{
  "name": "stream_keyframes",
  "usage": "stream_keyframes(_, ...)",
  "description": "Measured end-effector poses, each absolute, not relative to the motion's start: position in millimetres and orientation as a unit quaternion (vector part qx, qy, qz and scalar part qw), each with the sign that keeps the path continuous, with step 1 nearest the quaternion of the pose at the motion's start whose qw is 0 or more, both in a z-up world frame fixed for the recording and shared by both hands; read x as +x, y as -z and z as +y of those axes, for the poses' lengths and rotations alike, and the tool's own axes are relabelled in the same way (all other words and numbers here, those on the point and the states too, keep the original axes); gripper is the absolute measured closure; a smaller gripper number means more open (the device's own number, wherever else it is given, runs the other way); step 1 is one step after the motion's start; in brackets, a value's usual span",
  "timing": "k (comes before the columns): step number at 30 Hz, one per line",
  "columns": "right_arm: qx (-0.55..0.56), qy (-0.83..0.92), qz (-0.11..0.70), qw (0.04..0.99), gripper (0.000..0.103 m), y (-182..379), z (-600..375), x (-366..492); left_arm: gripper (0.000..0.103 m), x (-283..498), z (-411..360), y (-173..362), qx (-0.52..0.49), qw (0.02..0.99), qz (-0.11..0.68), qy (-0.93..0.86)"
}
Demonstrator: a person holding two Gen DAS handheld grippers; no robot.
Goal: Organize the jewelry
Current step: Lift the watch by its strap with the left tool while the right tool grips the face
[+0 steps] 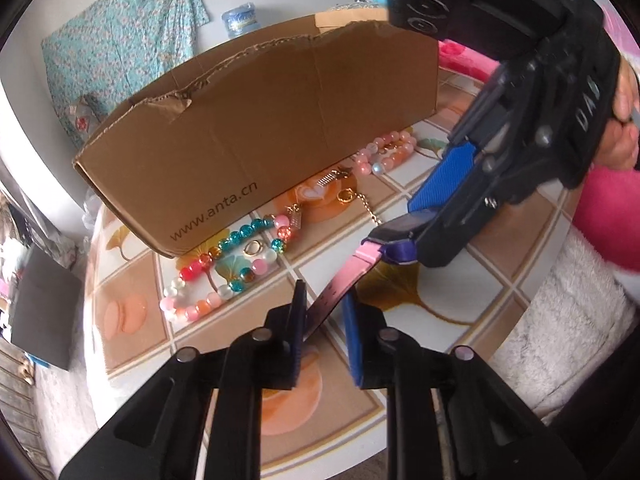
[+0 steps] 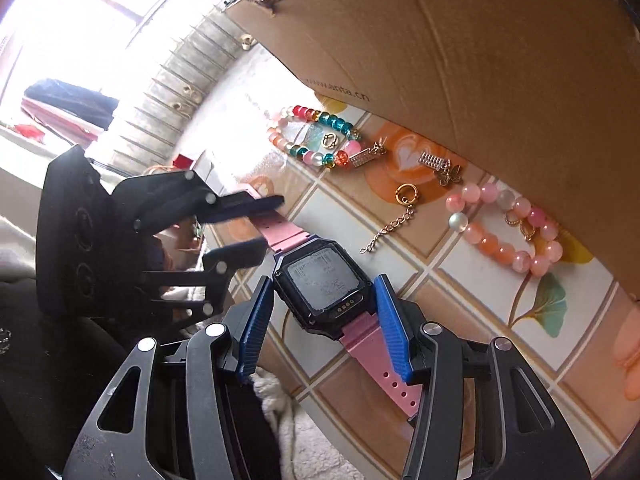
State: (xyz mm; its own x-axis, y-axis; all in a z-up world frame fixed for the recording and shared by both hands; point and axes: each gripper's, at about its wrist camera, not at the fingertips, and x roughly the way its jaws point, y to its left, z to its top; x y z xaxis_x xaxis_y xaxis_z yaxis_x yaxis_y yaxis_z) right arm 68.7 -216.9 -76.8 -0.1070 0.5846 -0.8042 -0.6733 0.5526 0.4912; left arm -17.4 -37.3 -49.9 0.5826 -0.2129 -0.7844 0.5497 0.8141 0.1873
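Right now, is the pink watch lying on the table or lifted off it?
Lifted. The left gripper holds one end of the pink watch strap, the right gripper brackets its case, and the free strap end hangs over the table.

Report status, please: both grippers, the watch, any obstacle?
Left gripper shut on watch strap. Right gripper closed on watch body. Cardboard box close behind; bracelets beside.

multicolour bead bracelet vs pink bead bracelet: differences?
The multicolour bracelet mixes teal, red, amber and pink beads; the pink bracelet is all pink and peach. The multicolour one lies clear of the cardboard box; the pink one sits partly under its edge. Both lie flat on the table.
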Motion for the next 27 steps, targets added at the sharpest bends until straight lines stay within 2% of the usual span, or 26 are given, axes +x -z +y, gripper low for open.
stream_keyframes(6,-0.056,-0.456,0.552,0.695,0.054,75,-231,55,0.095,14,-17,49,0.09,0.833,0.484,0.251)
stream_keyframes(10,-0.092,-0.431,0.531,0.724,0.054,75,-235,43,0.097,30,-5,48,0.041,0.82,0.512,0.253)
stream_keyframes(13,-0.122,-0.402,0.514,0.748,0.072,76,-242,39,0.097,33,-2,48,0.036,0.818,0.516,0.253)
stream_keyframes(15,-0.118,-0.386,0.51,0.76,0.094,76,-250,39,0.097,32,-4,48,0.042,0.819,0.514,0.249)
stream_keyframes(18,-0.105,-0.369,0.498,0.777,0.1,74,-252,36,0.097,31,-4,46,0.047,0.823,0.51,0.247)
stream_keyframes(27,-0.057,-0.356,0.485,0.797,0.101,25,-257,23,0.1,29,14,4,0.0,0.823,0.495,0.279)
